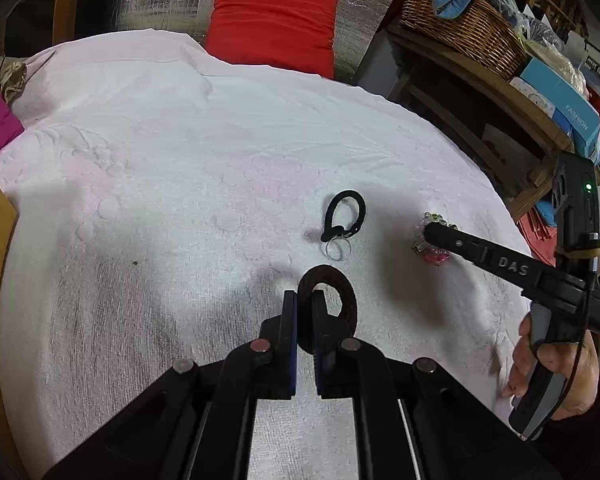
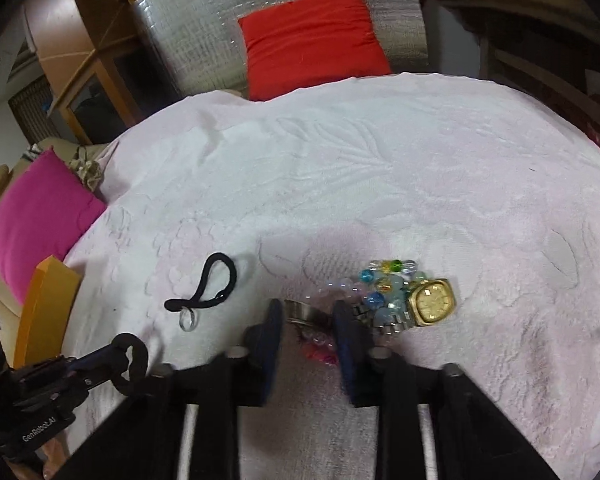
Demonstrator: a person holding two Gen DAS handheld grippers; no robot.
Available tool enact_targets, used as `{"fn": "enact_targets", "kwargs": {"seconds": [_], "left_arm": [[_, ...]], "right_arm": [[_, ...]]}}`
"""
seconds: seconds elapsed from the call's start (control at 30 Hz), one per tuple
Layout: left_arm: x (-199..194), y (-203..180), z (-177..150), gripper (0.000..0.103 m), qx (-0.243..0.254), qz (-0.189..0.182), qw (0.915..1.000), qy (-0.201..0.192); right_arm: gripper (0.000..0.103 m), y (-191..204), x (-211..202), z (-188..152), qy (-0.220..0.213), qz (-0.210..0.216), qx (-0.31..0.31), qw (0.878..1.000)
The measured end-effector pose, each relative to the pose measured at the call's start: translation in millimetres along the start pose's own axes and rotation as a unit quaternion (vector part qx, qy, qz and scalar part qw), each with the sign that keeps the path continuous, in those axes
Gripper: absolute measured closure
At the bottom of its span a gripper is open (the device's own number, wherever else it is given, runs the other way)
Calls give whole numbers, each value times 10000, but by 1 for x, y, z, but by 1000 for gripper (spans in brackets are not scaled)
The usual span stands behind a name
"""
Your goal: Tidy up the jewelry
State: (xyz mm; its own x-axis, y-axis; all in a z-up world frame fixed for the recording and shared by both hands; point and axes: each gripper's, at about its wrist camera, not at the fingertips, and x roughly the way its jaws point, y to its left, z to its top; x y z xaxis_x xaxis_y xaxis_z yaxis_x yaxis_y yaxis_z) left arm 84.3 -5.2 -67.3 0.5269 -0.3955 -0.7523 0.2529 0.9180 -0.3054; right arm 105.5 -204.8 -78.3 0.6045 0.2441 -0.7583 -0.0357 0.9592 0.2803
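My left gripper (image 1: 305, 300) is shut on a dark brown braided ring (image 1: 346, 292), held just above the white towel (image 1: 172, 168); the right wrist view shows the same ring (image 2: 136, 360) at lower left. Beyond it lie a black cord loop (image 1: 345, 214) and a clear ring (image 1: 336, 250). My right gripper (image 2: 308, 316) is down over a pile of colourful glass beads (image 2: 384, 282) and a gold watch (image 2: 432, 302). The watch's metal band (image 2: 304, 312) spans the narrow gap between the blurred fingers and seems to touch both pads.
A red cushion (image 1: 272, 20) leans on a silver backrest behind the towel, and a magenta cushion (image 2: 36, 224) lies at the left. An orange box (image 2: 46, 308) sits at the towel's left edge. A shelf with a wicker basket (image 1: 460, 20) stands to the right.
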Motion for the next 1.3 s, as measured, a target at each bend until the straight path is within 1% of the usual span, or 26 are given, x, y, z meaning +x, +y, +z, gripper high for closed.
{"fn": "enact_targets", "kwargs": {"seconds": [0.13,0.2,0.3,0.4,0.53,0.57,0.63,0.7,0.73,0.77,0.8,0.87,0.93,1.0,1.1,1.2,1.3], "left_arm": [[1,0,0,97,-33,11,10000,-2],[1,0,1,97,-38,10,10000,0],[2,-2,1,97,-33,21,10000,-2],[4,-2,2,97,-54,20,10000,14],[5,0,4,97,-46,14,10000,25],[5,-1,4,97,-42,18,10000,26],[6,-1,4,97,-38,25,10000,28],[7,-2,4,97,-62,37,10000,15],[7,-2,4,97,-69,42,10000,15],[7,-2,3,97,-68,40,10000,22],[7,-2,3,97,-61,33,10000,26],[8,-2,3,97,-23,29,10000,32],[8,-1,3,97,-36,49,10000,19],[7,2,4,97,-74,55,10000,-2],[5,4,5,97,-86,45,9999,-38],[5,4,4,97,-53,42,10000,-24],[6,5,3,97,-63,70,10000,-2]], "right_arm": [[91,-11,-17,1,-151,179,128,9996],[94,-24,-26,2,-184,329,411,9984],[94,-45,-41,0,-224,533,779,9953],[94,-63,-53,-2,-258,513,958,9937],[94,-84,-62,-10,-163,246,1013,9944],[94,-87,-63,-11,-146,267,997,9946],[94,-86,-63,-11,-131,448,944,9944],[93,-83,-63,-10,-205,595,1058,9924],[93,-80,-60,-7,-135,659,1115,9915],[88,-79,-57,-5,-86,656,1159,9911],[81,-79,-54,-4,-55,669,1226,9902],[72,-80,-49,-4,-13,796,1395,9870],[72,-80,-44,-5,69,931,1539,9837],[72,-83,-40,-5,77,906,1672,9817],[72,-95,-34,-3,-26,826,2011,9761],[72,-102,-28,5,-211,618,2051,9766],[72,-105,-14,11,-207,714,2094,9750]]}}
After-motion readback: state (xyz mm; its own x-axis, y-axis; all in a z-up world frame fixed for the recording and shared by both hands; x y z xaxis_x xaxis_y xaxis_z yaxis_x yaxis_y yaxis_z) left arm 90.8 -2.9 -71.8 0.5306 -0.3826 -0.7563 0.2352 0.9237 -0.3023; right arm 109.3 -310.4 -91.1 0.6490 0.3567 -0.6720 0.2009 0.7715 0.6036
